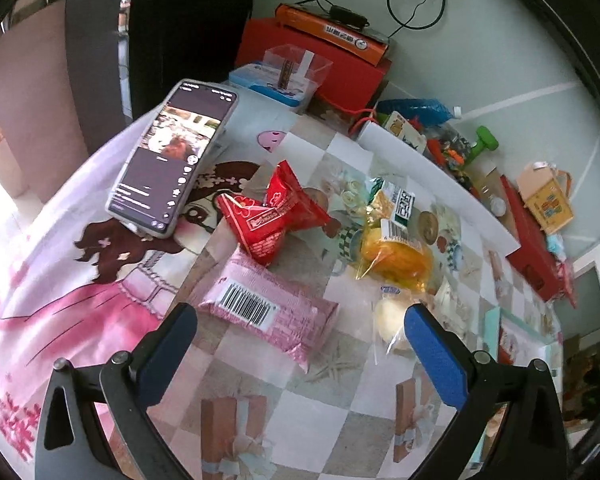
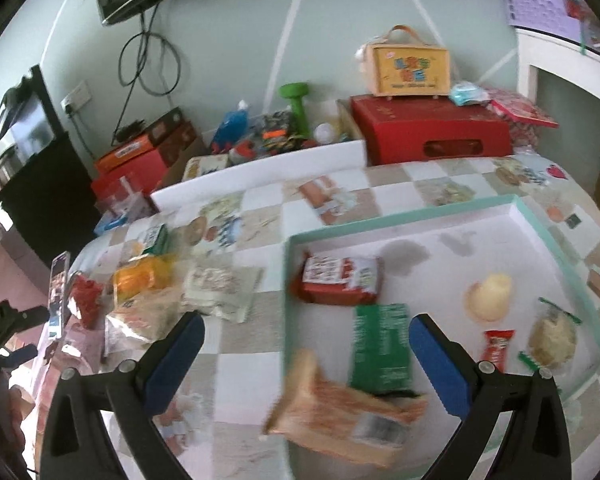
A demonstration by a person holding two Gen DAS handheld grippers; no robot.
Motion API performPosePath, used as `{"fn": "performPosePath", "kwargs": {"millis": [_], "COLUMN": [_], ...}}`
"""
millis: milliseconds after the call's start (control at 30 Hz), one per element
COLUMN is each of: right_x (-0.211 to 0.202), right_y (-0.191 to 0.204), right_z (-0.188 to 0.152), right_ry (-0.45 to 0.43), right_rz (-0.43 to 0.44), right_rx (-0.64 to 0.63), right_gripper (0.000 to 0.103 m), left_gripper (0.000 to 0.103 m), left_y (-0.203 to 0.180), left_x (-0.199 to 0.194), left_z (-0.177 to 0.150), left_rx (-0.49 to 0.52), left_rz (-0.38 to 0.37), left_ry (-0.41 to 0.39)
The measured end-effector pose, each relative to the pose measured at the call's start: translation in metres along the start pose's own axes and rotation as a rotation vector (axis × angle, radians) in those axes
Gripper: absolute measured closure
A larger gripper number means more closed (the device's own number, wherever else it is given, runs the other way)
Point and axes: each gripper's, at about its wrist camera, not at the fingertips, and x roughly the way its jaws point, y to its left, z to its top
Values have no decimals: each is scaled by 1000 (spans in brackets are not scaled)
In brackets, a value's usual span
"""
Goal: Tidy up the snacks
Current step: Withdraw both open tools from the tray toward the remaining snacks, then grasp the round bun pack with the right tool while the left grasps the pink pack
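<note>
Both grippers gape wide, holding nothing: the left gripper (image 1: 300,330) hangs over a pink pack (image 1: 269,307) on the table (image 1: 312,420), the right gripper (image 2: 306,344) above a blurred tan pack (image 2: 340,408) at the tray (image 2: 520,202) edge.

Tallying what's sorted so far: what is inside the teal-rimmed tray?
The tray holds a red packet, green packet, pale round bun, small red bar, clear-wrapped cake and blurred tan packet hiding the near corner.
</note>
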Motion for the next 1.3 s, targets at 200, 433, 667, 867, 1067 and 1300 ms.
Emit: {"fn": "performPosePath", "kwargs": {"millis": [200,433,667,867,1067,1300], "right_x": [21,58,86,110,125,126], "right_y": [50,109,145,163,161,142], "right_z": [-4,-12,-9,-7,-8,-9], "right_ry": [54,125,133,152,186,216], "right_rz": [61,113,143,136,119,126], "right_rx": [-80,-182,-219,-245,-224,-132], "right_gripper": [0,0,0,0,0,21], "left_gripper": [0,0,0,0,0,0], "left_y": [-3,-3,12,19,18,9], "left_x": [18,48,46,47,46,52], "left_z": [8,4,8,9,9,7], "left_rx": [60,68,9,-19,-11,29], "left_rz": [-20,-21,-32,-29,-29,-1], "left_ry": [57,143,142,150,149,157]}}
